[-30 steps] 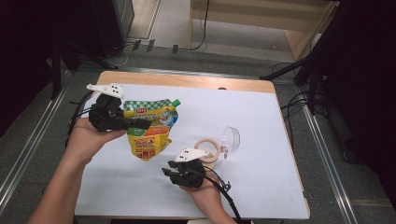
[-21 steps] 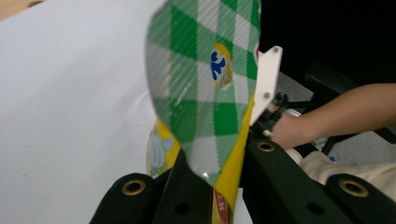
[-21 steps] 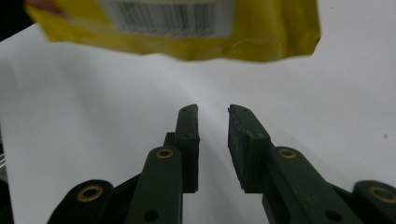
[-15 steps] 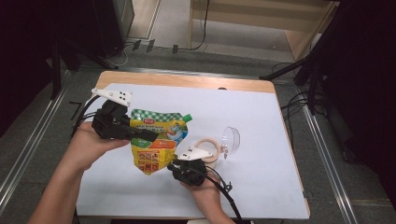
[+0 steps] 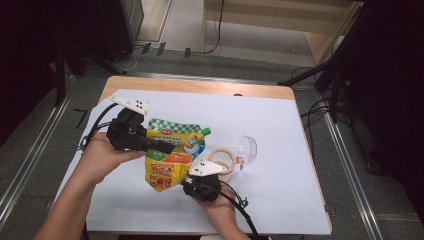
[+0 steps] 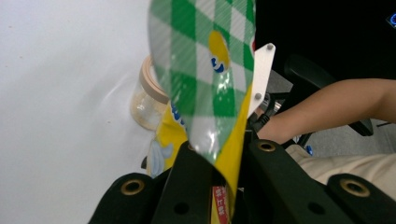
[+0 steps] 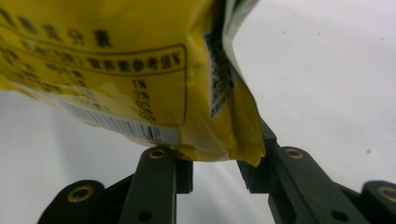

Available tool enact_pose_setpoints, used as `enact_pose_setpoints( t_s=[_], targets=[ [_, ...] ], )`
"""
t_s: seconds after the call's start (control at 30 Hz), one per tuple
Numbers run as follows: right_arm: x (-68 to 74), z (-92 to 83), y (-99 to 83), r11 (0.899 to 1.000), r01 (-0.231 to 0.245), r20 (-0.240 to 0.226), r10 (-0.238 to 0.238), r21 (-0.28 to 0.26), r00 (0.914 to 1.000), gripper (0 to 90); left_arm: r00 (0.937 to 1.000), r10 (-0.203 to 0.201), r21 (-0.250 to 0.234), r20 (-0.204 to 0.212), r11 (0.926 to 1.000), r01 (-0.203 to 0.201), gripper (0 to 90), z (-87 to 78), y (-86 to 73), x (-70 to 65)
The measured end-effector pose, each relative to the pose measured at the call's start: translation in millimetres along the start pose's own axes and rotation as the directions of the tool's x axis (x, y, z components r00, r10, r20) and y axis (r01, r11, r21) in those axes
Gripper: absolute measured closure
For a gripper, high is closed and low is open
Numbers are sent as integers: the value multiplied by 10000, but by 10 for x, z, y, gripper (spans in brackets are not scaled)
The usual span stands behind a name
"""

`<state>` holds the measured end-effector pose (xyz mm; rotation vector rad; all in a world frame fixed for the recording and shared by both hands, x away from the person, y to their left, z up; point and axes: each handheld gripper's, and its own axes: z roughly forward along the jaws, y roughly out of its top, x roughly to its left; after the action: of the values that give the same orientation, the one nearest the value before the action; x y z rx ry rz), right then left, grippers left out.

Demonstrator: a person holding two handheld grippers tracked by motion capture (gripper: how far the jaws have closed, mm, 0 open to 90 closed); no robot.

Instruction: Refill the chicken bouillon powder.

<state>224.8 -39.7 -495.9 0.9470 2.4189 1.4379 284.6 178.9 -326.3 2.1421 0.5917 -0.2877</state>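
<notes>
A yellow pouch with a green checked top hangs tilted above the white table sheet. My left gripper is shut on its upper left part; in the left gripper view the checked film rises from between the closed jaws. My right gripper sits at the pouch's lower right corner. In the right gripper view it stands open, with the yellow bottom edge hanging just above the gap and one corner draped over the right jaw.
A clear jar with a tan rim lies on its side just right of the pouch, and appears behind the pouch as the jar in the left gripper view. Cables trail from both grippers toward the near table edge.
The left gripper has carried the pouch right and toward the near edge, bringing its bottom edge down to the right gripper's jaws. The right gripper has barely moved.
</notes>
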Motion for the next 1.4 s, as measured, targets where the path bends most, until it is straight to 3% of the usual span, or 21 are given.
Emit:
enact_pose_setpoints(
  t_s=[0.03, 0.37, 0.5, 0.8, 0.9, 1.4],
  targets=[
    [5, 4, 0, 10000, 4, -33, -3, 51, 10000, 710, 9999, -57, -121, 156, 9999, 59, 886, 10, -2, 13],
    [98, -15, -16, 9986, 431, -321, -421, 316, 9986, 702, 9997, -142, -412, -176, 9991, 134, 874, 103, 18, 25],
    [123, -36, -19, 9980, 488, -410, -472, 391, 9980, 698, 9986, -516, -513, -153, 9974, 508, 853, 152, 11, 62],
    [193, -37, -44, 9972, 541, -775, -500, 511, 9957, 694, 9989, -392, -401, -252, 9985, 381, 842, 299, 28, 66],
    [206, -47, -39, 9971, 545, -929, -495, 529, 9944, 694, 9975, -667, -323, -224, 9973, 660, 820, 343, 23, 85],
    [344, -91, -25, 9957, 785, -1465, -704, 499, 9867, 708, 9987, -312, 24, -414, 9995, 313, 793, 528, 46, 60]
  ],
)
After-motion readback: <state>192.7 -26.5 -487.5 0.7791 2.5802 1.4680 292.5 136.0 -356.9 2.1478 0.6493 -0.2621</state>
